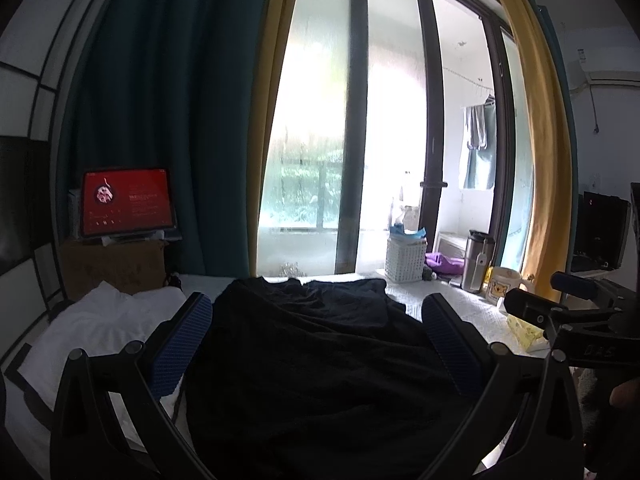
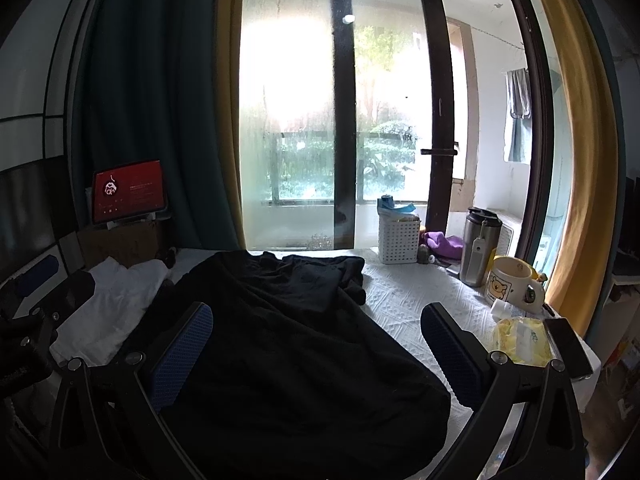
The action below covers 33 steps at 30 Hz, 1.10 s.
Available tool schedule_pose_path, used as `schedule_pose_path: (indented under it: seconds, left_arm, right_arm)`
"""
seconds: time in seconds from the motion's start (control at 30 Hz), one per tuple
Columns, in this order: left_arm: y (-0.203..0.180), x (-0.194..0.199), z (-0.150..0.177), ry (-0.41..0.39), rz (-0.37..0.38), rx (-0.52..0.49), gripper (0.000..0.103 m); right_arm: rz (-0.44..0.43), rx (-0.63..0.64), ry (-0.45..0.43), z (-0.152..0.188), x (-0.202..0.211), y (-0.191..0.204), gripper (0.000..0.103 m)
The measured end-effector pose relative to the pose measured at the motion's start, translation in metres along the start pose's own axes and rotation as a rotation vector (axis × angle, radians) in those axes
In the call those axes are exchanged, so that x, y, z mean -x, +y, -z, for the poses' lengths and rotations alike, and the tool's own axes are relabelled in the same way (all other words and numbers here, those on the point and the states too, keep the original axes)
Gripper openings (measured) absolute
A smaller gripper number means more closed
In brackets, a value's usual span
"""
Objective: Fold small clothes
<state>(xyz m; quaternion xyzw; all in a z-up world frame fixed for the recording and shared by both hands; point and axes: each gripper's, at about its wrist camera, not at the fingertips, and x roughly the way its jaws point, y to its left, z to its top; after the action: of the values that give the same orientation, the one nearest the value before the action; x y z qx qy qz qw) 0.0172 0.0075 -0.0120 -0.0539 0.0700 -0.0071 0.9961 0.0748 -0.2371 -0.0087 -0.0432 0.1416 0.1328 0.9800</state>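
Both grippers stand wide open with nothing between their blue pads. Left gripper (image 1: 316,344) hangs low over the near part of a black garment (image 1: 320,352), its left finger (image 1: 182,344) over the edge where black cloth meets a white garment (image 1: 92,328). Right gripper (image 2: 316,352) hovers above the same black garment (image 2: 288,344), its right finger (image 2: 452,352) over the white textured cloth (image 2: 404,304) that covers the bench. From the left wrist view the right gripper's black body (image 1: 580,320) shows at the right edge; from the right wrist view the left gripper's body (image 2: 36,320) shows at the left edge.

That black garment lies rumpled and spread across the middle of the bench, with a flatter folded patch toward its far end. Just beside it on the left sits the white garment (image 2: 112,300), bunched.

On the right side lie a yellow packet (image 2: 520,340) and a phone (image 2: 568,348), touching or nearly so. Farther back stand a cream mug with a bear picture (image 2: 510,286), a steel flask (image 2: 478,246), a purple cloth (image 2: 444,244) and a white lattice basket (image 2: 398,242).

At the far left, a tablet with a red screen (image 1: 126,202) is propped on a cardboard box (image 1: 116,264). Behind everything are glass doors (image 2: 296,120) with dark green and yellow curtains.
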Motion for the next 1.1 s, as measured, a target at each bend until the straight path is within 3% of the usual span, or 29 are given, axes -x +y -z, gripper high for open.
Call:
schedule_pose_path:
  seconds: [0.27, 0.4, 0.47, 0.6, 0.77, 0.9, 1.1]
  left_arm:
    - [0.011, -0.056, 0.012, 0.115, -0.007, 0.010, 0.103]
    - [0.028, -0.093, 0.018, 0.228, 0.010, 0.146, 0.103]
    - [0.035, -0.110, 0.018, 0.246, 0.014, 0.148, 0.103]
    - [0.048, -0.148, 0.020, 0.309, -0.007, 0.079, 0.103]
    - [0.076, -0.196, 0.036, 0.410, -0.033, 0.112, 0.103]
    - [0.101, -0.219, 0.043, 0.470, -0.102, 0.091, 0.103]
    - [0.138, -0.250, 0.049, 0.490, -0.155, 0.110, 0.103]
  right_arm:
    - [-0.019, -0.014, 0.102, 0.011, -0.057, -0.015, 0.103]
    - [-0.024, -0.036, 0.132, 0.010, -0.089, -0.035, 0.103]
    - [-0.031, -0.066, 0.160, 0.007, -0.110, -0.049, 0.103]
    - [-0.044, -0.083, 0.212, -0.003, -0.157, -0.072, 0.103]
    - [-0.057, -0.090, 0.296, -0.017, -0.234, -0.100, 0.095]
    - [-0.053, -0.107, 0.384, -0.024, -0.295, -0.119, 0.090]
    - [-0.075, -0.100, 0.473, -0.033, -0.367, -0.123, 0.084]
